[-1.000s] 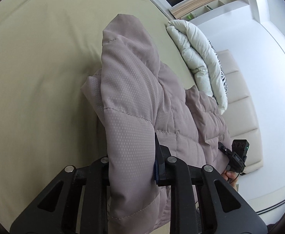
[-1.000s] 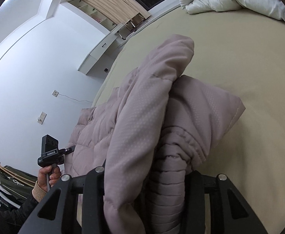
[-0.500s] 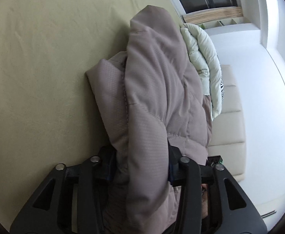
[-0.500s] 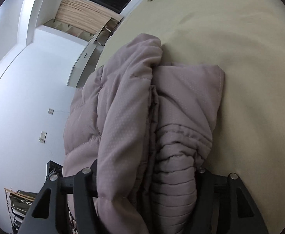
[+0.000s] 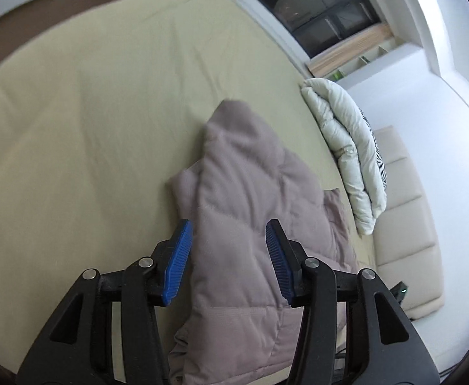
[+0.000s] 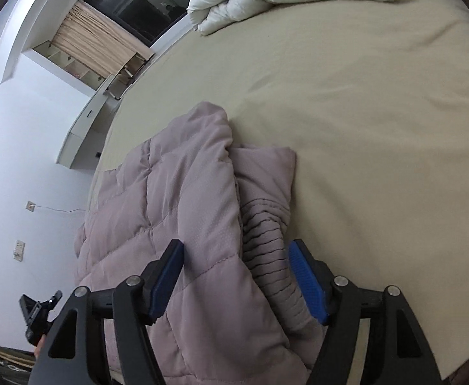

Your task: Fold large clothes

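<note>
**Both tools spread above a folded-over puffer jacket**

The left tool (image 5: 226, 256) has its blue-padded fingers spread wide, with the mauve quilted jacket (image 5: 253, 224) showing between them but not pinched. The right tool (image 6: 236, 280) is likewise spread, its fingers either side of the fabric with visible gaps; whether any pad brushes the cloth cannot be told. Neither tool holds anything.

The jacket lies on the beige bed (image 5: 90, 128), near the edge closest to the person, well apart from the white duvet (image 5: 346, 147) bundled at the far side by the cream headboard (image 5: 404, 224).

As to progress, the jacket appears partly folded: a quilted panel is laid over the body, forming a raised ridge down the middle, and a ribbed cuff (image 6: 273, 256) of a sleeve lies tucked beside it on the right. The bundle is still bulky and uneven, with one corner poking out at the right wrist view's right side, so further folds and some flattening are probably left.

The jacket's long axis runs away from both cameras, roughly along the fingers of each tool. Its narrow, rounded far end points toward the middle of the bed, while the wider end sits under the tools at the near edge.
</note>
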